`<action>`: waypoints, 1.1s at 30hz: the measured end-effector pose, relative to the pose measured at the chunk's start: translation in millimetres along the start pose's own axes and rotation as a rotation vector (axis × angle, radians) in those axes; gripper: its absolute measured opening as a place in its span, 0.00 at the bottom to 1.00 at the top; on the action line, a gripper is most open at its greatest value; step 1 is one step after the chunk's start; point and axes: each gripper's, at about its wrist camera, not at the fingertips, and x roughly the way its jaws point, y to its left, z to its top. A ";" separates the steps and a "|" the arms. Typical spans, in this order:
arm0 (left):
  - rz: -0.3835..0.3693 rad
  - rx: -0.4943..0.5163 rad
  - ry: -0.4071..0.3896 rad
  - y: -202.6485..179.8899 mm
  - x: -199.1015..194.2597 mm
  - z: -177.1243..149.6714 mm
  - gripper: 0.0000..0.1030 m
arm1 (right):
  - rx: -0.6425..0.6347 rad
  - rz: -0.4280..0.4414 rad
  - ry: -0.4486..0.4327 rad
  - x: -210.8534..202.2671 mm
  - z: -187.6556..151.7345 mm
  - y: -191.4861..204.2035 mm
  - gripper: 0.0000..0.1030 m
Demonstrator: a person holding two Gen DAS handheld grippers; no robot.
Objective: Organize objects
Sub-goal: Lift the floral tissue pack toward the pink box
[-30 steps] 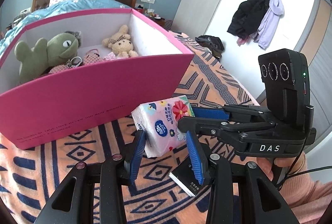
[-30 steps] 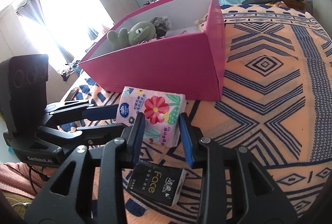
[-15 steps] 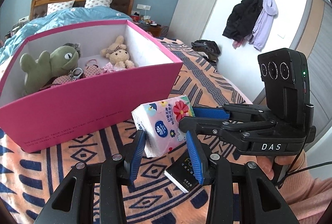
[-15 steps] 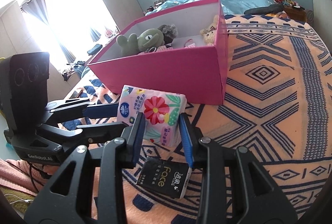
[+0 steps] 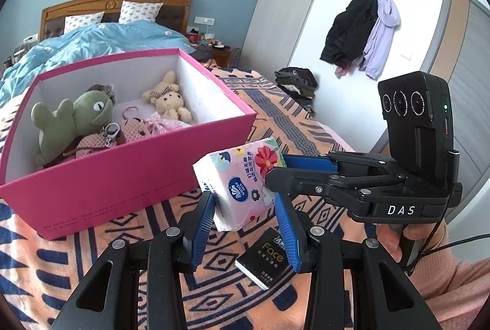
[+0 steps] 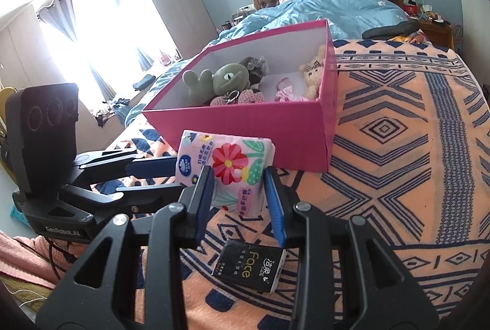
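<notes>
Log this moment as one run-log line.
left claw: shut on tissue pack | right claw: shut on tissue pack | pack: off blanket | box: open

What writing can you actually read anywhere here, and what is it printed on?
"DAS": on the right hand-held gripper.
"GenRobot.AI": on the left hand-held gripper, faint.
"Face": black tissue packet; its Chinese characters are too small.
Floral tissue pack: Chinese print and logo, unreadable.
Pink box: tiny print, unreadable.

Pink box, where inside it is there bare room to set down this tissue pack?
Inside the pink box, bare white floor shows between the green plush and the beige bunny, toward the back wall. The near side is crowded with pink pouches and a keyring. The tissue pack is held outside, in front.
</notes>
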 end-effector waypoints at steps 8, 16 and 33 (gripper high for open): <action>-0.003 0.005 -0.025 -0.1 -3.9 9.9 0.39 | -0.016 -0.002 -0.019 -4.6 8.6 1.6 0.36; 0.001 0.004 -0.038 3.7 -5.0 18.1 0.39 | -0.035 -0.004 -0.025 -6.1 17.9 3.9 0.36; 0.001 -0.008 -0.054 12.4 -3.6 36.7 0.39 | -0.050 0.009 -0.055 -8.0 46.5 2.2 0.36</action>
